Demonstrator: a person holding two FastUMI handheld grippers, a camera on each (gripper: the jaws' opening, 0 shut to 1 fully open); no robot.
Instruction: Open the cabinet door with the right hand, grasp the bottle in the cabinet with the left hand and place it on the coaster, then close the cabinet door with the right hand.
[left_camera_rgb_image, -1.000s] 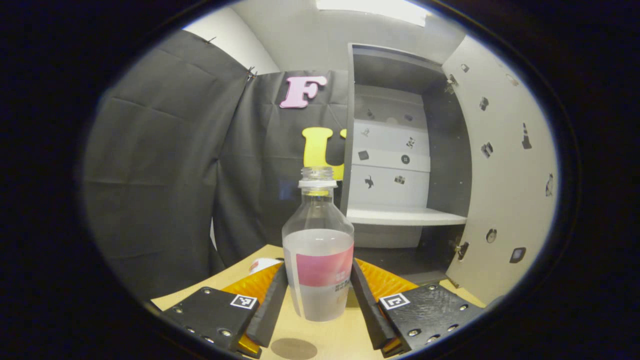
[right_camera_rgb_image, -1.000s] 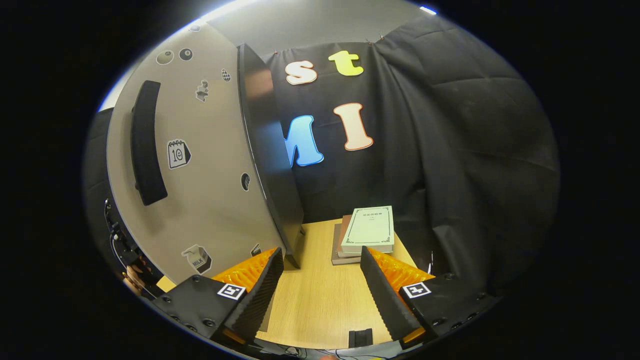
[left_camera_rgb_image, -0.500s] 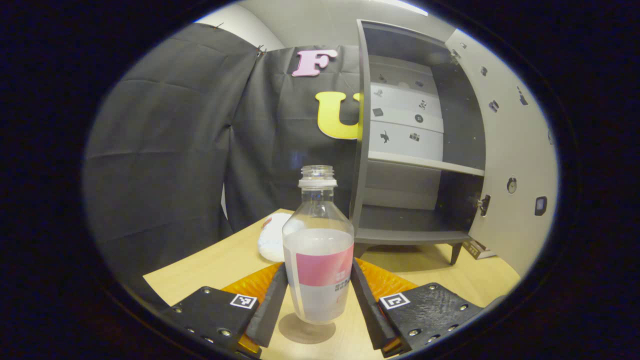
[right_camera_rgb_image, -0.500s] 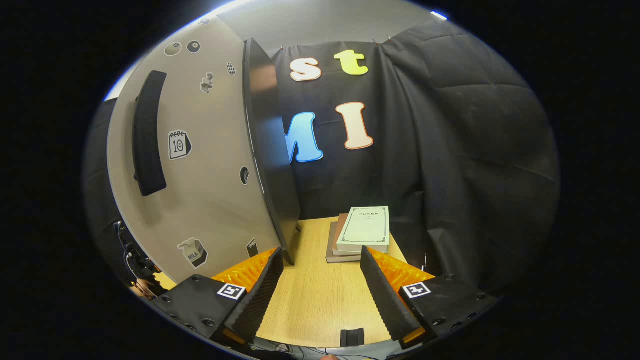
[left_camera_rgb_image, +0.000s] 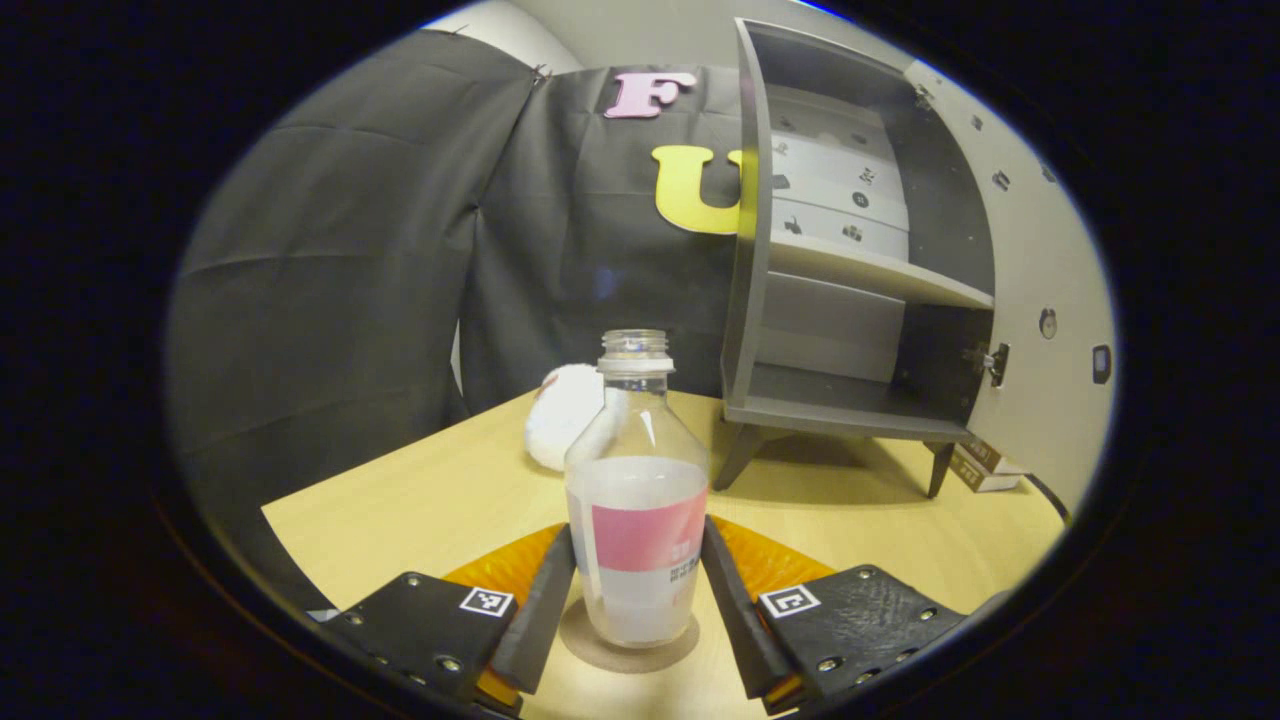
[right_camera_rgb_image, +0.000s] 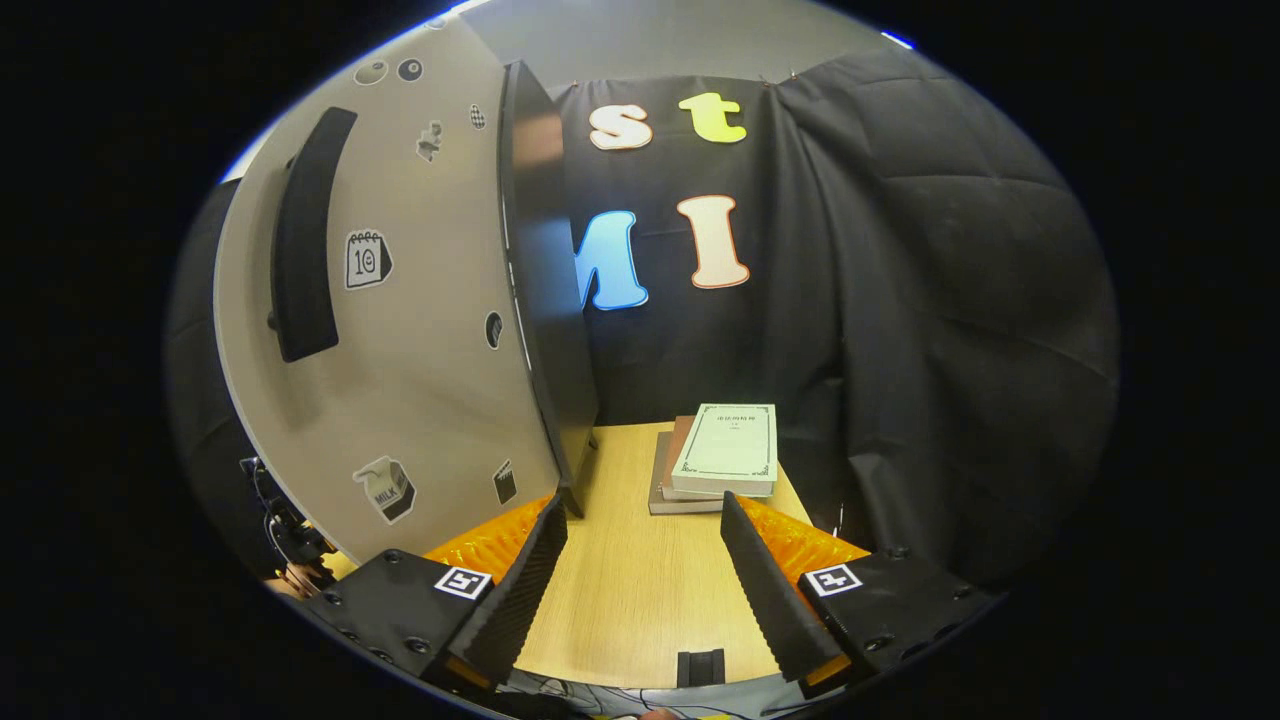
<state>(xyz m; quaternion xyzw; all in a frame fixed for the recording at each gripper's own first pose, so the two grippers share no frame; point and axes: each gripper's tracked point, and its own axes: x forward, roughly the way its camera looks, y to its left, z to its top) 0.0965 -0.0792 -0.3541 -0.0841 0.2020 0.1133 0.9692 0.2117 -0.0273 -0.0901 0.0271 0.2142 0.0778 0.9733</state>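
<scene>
**Bottle held upright over the coaster, cabinet door open**

In the left gripper view, the left gripper (left_camera_rgb_image: 637, 590) has its two fingers pressed against opposite sides of the bottle (left_camera_rgb_image: 637, 520), at the height of its pink label. The bottle stands upright, uncapped, and partly filled with cloudy liquid. Its base sits over the round brown coaster (left_camera_rgb_image: 628, 648) on the table (left_camera_rgb_image: 420, 510); whether base and coaster touch cannot be told.

Behind the bottle and to its right stands the cabinet (left_camera_rgb_image: 850, 290), on short legs, with a shelf inside. The door (left_camera_rgb_image: 1040, 300) is swung wide open on the cabinet's right side. A white fluffy thing (left_camera_rgb_image: 562, 428) lies on the table just left of the cabinet, behind the bottle.

In the right gripper view, the right gripper (right_camera_rgb_image: 640, 590) has its jaws apart with nothing between them, above bare table (right_camera_rgb_image: 640, 600). The door (right_camera_rgb_image: 420, 320), with its dark handle (right_camera_rgb_image: 300, 260) and stickers, stands to the left of this gripper. A stack of books (right_camera_rgb_image: 720, 455) lies on the table beyond the gripper, right of the door's edge.
</scene>
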